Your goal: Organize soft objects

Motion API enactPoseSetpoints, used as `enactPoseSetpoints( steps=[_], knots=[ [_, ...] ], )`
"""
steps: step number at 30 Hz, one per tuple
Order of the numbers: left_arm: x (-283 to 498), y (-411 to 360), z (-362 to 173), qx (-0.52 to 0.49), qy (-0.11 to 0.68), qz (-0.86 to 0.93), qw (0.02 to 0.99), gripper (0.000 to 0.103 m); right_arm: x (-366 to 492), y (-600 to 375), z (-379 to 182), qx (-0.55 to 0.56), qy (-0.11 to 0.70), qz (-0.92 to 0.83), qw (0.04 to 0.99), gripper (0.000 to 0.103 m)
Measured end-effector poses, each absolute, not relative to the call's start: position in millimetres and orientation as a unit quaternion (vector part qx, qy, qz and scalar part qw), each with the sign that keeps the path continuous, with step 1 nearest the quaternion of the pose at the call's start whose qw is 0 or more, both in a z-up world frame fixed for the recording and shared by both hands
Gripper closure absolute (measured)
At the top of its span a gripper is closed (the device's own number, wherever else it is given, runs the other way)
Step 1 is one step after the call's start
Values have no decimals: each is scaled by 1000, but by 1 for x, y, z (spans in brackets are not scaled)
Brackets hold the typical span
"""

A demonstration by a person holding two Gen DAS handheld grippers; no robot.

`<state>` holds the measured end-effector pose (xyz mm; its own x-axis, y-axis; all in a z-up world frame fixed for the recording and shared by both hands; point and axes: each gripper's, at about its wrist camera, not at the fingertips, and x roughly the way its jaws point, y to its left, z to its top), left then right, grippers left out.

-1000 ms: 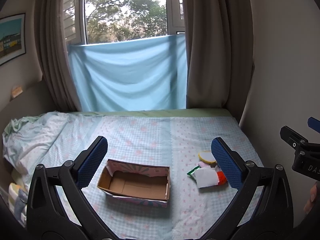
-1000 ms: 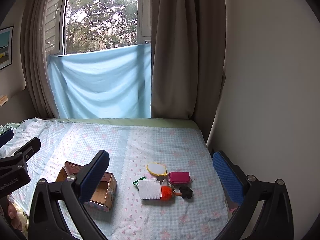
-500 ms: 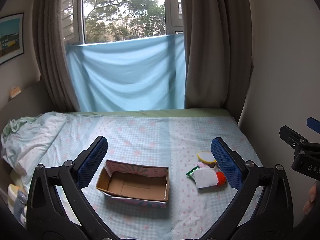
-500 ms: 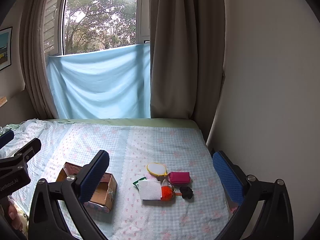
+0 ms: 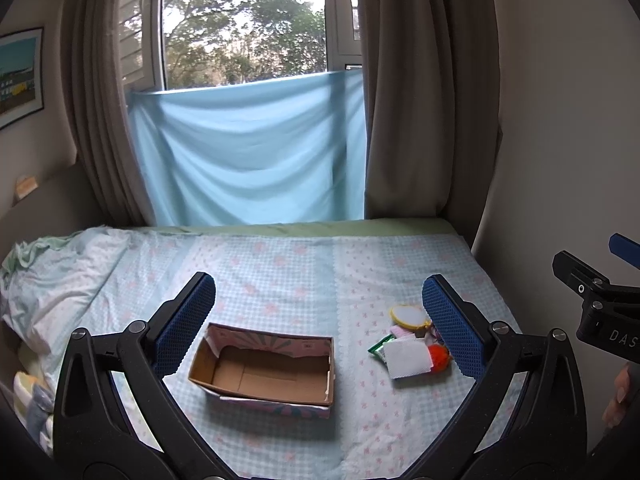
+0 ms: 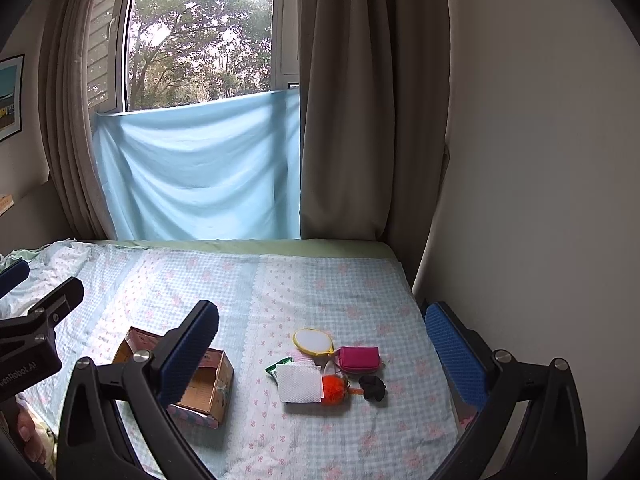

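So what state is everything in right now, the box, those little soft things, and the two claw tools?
Box: open, empty, on the bed.
Soft things: clustered on the bed, outside the box.
Left gripper: jaws wide apart, holding nothing.
Right gripper: jaws wide apart, holding nothing.
Curtains: drawn aside.

Magenta pouch, orange pompom, pale-blue checked bedsheet.

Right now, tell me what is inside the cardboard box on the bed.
Nothing shows inside the cardboard box: the left wrist view shows only its bare brown floor. The near wall hides a strip of floor behind it, so that strip cannot be checked.
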<state>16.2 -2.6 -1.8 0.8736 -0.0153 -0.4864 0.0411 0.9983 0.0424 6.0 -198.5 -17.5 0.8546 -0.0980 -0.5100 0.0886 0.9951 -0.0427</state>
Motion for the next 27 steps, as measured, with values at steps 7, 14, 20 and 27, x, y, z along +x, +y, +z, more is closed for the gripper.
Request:
enactPoseSetpoints(
  steps=[7,14,20,27],
  knots=[
    [19,-4,-2,27,254,-16,967,0,8,-200,-19,-7,269,-51,962,0],
    [21,-4,-3,27,256,-18,966,0,8,-200,-20,-6,270,-52,962,0],
    [22,-3,-2,28,256,-19,966,0,8,-199,-20,-6,271,-52,961,0],
    [33,0,-7,27,276,-21,960,0,13,-203,-25,3,283,-49,958,0]
  ],
)
